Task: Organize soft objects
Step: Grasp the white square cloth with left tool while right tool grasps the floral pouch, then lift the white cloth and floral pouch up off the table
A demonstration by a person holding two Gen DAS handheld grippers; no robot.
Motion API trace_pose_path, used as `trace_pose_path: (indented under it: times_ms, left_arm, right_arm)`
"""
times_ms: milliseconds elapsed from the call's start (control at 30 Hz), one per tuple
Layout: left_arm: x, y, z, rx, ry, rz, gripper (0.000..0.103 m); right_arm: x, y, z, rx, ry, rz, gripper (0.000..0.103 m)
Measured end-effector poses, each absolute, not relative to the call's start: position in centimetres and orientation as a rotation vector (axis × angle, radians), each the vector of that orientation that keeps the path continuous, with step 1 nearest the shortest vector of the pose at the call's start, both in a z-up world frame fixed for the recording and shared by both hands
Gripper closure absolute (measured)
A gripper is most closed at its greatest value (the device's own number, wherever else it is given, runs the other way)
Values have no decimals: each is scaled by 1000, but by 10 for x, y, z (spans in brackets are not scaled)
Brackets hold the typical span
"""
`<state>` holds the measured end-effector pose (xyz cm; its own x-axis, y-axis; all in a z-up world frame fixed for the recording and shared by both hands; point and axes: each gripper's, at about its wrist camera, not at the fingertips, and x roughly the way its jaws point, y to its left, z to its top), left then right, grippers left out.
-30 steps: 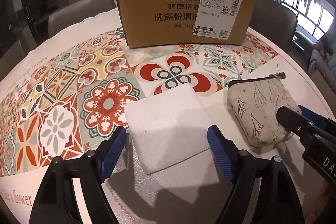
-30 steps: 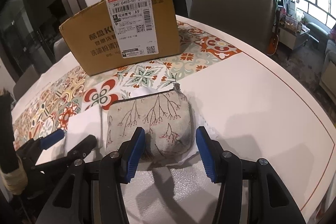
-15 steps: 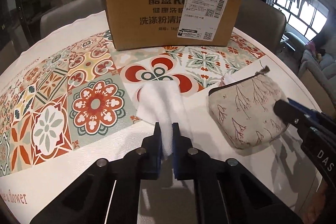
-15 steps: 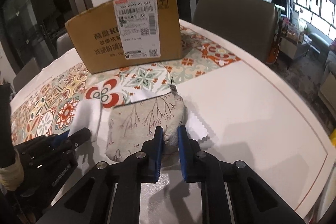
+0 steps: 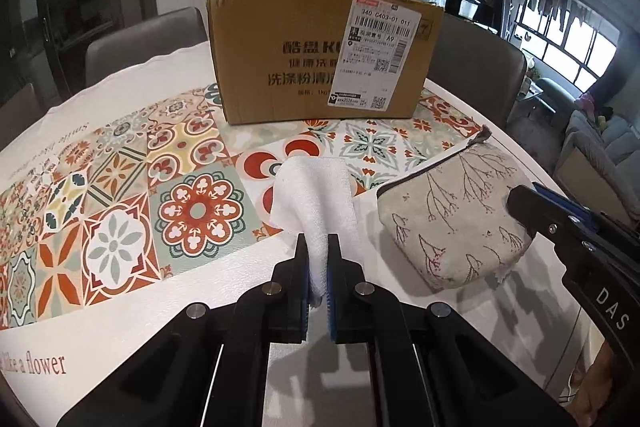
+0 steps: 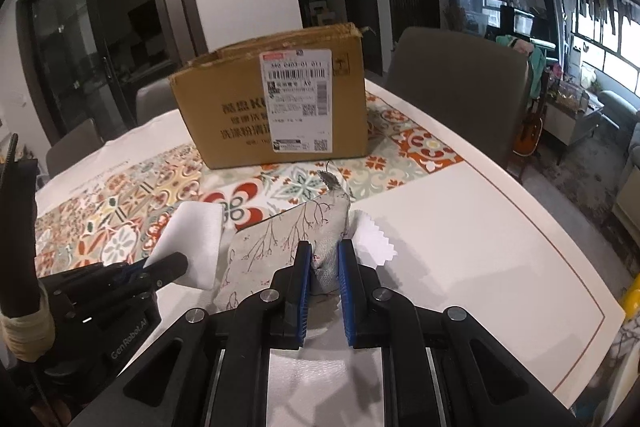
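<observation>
While you hold both tools over the table, the scene reads like this:

Left jaws: your left gripper is clenched on the near edge of the white cloth, bunching it into a narrow fold.
Right jaws: your right gripper is clenched on the near end of the fabric pouch, its cloth puckered between the blue pads.
Cloth axis: long axis runs near to far, fanning wider toward the cardboard box.
Pouch axis: from the right wrist view it runs away from you, zipper edge on the upper left side, pull tab at the far tip pointing toward the box.
Pouch place: right of the cloth, near the box but apart from it, over the white part of the table beside the patterned tile mat.
Left view only: the pouch's broad branch-printed face and the mat's printed words at the near left.
Right view only: a white zigzag-edged sheet lying under the pouch's right side; the table's right rim.
</observation>
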<state>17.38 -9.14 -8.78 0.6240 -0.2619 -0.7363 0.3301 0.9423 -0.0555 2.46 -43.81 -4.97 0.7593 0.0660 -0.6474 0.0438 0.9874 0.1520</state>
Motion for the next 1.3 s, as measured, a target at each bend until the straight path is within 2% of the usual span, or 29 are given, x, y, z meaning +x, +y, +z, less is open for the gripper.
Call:
trace_pose_path:
  times_ms: [300,667,933,1067,1300]
  left_arm:
    - [164,-92,-80,85,810,-349,94]
    - [150,-95,-93,144,827,-347,94]
    - [149,-95,-94,134,840,-351,94]
    - [150,-92,-98,124,850,-350,94]
    - [151,-86,-101,108,864,-342,94]
  right_arm:
    - [16,-438,-37,168,691,49,88]
    - [7,-433,-72,131,828,89,88]
    - [8,-433,-75,116,846,82,84]
    - [10,-431,-78,107,861,84,74]
    - [13,-423,-82,56,875,76,75]
